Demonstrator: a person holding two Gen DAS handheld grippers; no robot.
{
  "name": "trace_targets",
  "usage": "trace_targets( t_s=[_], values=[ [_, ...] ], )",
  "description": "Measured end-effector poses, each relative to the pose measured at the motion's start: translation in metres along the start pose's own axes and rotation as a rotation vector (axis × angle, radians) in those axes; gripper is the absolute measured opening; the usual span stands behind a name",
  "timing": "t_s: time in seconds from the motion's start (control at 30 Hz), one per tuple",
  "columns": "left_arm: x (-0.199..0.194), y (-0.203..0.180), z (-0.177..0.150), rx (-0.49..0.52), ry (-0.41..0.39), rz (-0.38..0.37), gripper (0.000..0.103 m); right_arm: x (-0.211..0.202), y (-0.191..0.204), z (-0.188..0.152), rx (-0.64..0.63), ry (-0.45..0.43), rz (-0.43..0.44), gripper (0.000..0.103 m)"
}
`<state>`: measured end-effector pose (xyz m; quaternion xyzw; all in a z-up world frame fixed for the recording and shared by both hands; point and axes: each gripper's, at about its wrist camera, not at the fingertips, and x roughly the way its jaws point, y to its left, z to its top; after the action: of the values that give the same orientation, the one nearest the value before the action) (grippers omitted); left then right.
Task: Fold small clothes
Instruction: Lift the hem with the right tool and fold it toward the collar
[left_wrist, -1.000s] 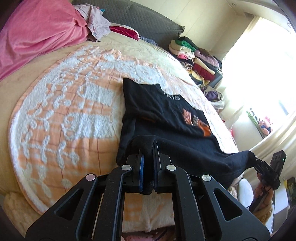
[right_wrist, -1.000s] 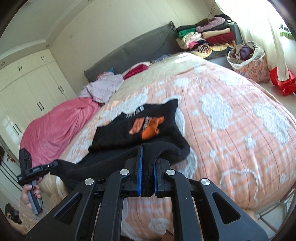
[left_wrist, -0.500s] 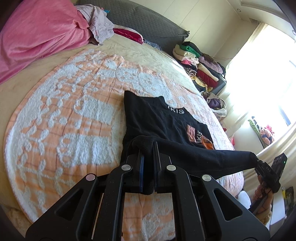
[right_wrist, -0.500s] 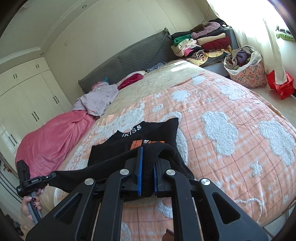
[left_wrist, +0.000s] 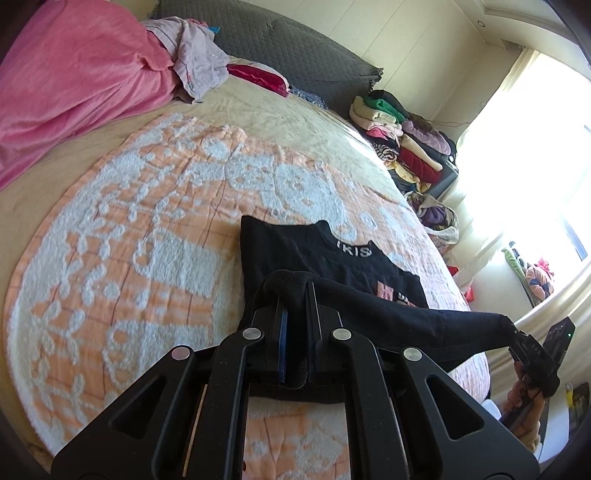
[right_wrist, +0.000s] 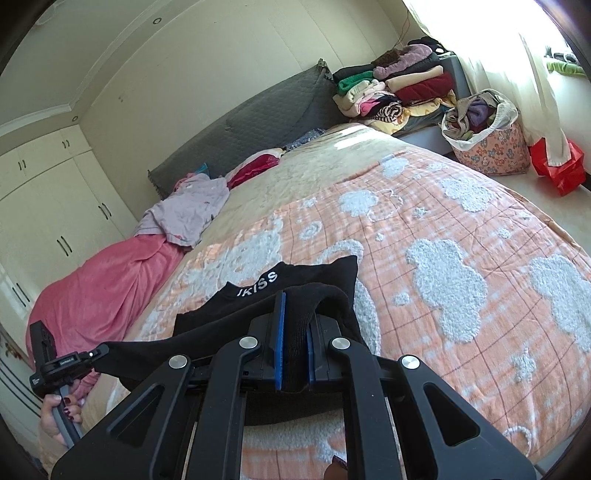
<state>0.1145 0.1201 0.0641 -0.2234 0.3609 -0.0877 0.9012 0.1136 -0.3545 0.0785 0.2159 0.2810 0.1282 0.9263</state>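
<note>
A small black shirt (left_wrist: 332, 258) with white neck lettering and an orange print lies on the orange and white bed blanket (left_wrist: 129, 240). My left gripper (left_wrist: 295, 306) is shut on one bottom corner of the shirt. My right gripper (right_wrist: 293, 321) is shut on the other bottom corner of the shirt (right_wrist: 295, 280). The bottom hem is lifted and stretched taut between the two grippers, carried over the shirt's lower half toward the neck. The right gripper also shows at the right edge of the left wrist view (left_wrist: 517, 336), and the left gripper in the right wrist view (right_wrist: 99, 350).
A pink cover (left_wrist: 74, 81) and a pale garment (left_wrist: 199, 62) lie near the grey headboard (left_wrist: 295, 48). Stacked folded clothes (right_wrist: 399, 92) and a floral bag of clothes (right_wrist: 487, 136) sit beside the bed. White wardrobes (right_wrist: 44, 206) stand at left.
Both grippers have carried the lifted hem forward over the shirt toward its neck. The orange print is now mostly covered by the folded-over fabric.
</note>
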Motion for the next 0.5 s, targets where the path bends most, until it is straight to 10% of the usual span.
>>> trace_targets(
  t_s=[0.5],
  values=[
    [0.044, -0.005, 0.040, 0.017, -0.010, 0.072, 0.002, 0.059, -0.008, 0.035, 0.015, 0.041, -0.045, 0.008]
  ],
)
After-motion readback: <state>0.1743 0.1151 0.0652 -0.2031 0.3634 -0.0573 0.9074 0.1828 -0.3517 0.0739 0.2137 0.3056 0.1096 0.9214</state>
